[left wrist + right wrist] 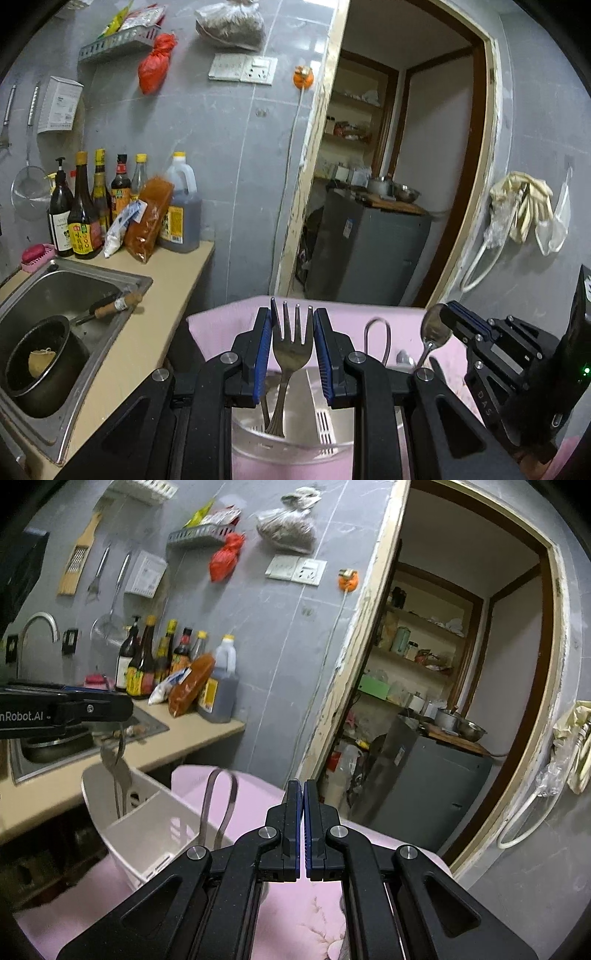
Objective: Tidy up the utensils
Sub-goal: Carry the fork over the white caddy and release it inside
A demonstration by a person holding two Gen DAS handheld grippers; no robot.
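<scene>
In the left wrist view the left tongs (291, 325) were clamped on the head of a fork (290, 341), tines up, its handle reaching down into a pale slotted utensil holder (325, 421) that stood on a pink cloth (218, 328). The same view showed the right tongs (448, 314) from the side, gripping the bowl of a spoon (434, 328) whose handle slanted down toward the holder; a wire loop (376, 339) rose between fork and spoon.

The right wrist view hid that spoon entirely: there the right tongs (303, 794) simply appeared pressed together, pad to pad. It did show the holder (147, 827) whole, tilted on the cloth (295, 915) just beside the table (192, 738), and the left tongs (122, 709) from the side with the fork (116, 771) hanging below them into the holder. The sink (74, 280) with its dark pot (40, 362) showed fully only from the left.
</scene>
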